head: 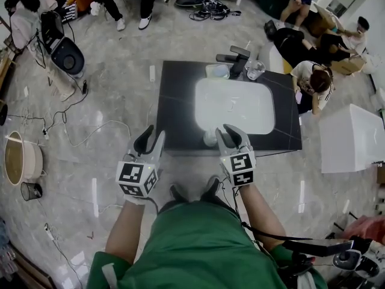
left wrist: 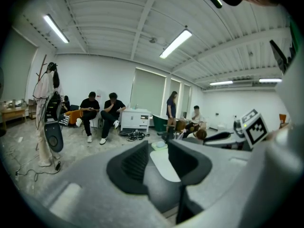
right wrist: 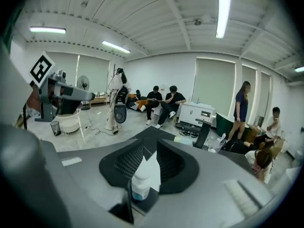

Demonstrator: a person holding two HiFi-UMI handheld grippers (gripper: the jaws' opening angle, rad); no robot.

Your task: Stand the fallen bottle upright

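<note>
A small white bottle (head: 209, 139) with a blue label stands upright at the near edge of the black table (head: 174, 101). In the right gripper view the bottle (right wrist: 141, 182) shows low between the jaws, and its sides do not touch the pads. My right gripper (head: 230, 131) (right wrist: 150, 148) is open, just right of the bottle and slightly above it. To the left, my left gripper (head: 151, 136) (left wrist: 159, 151) hangs open and empty over the table's near edge.
A white tray (head: 234, 104) fills the table's middle. A clear cup (head: 255, 70), a pale dish (head: 218, 71) and a black stand (head: 237, 58) sit at the far edge. A white box (head: 352, 137) and seated people are on the right; cables and a bucket (head: 21, 158) on the left.
</note>
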